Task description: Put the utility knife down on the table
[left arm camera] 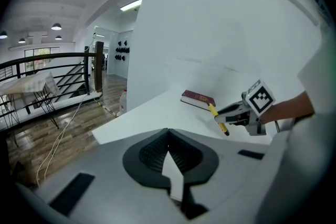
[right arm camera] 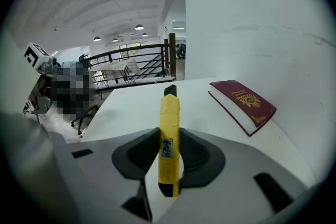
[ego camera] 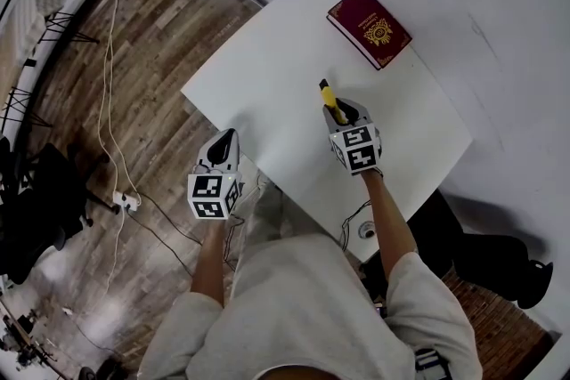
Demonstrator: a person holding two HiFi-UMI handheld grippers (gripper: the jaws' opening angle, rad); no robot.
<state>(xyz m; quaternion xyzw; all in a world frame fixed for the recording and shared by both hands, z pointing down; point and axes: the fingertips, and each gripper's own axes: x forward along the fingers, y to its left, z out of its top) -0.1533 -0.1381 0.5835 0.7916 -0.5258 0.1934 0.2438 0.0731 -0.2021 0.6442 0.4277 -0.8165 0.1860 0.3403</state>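
Yellow utility knife (right arm camera: 169, 139), black tip, gripper-held

Utility knife (right arm camera: 169, 134): yellow body, black tip. Book (ego camera: 369, 27): dark red cover, gold emblem. Bench (ego camera: 267, 76): plain white. Left claw (left arm camera: 168, 134), right claw (ego camera: 346, 111): pale grey, black pads, black-and-white marker cubes. Floor (ego camera: 151, 40): brown wood grain.

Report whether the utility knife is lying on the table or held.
Held: the utility knife is clamped between the right tool's jaws, not released onto the white table.

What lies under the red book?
The red book lies flat on the white table. Only tabletop shows around its edges; anything beneath it is covered.
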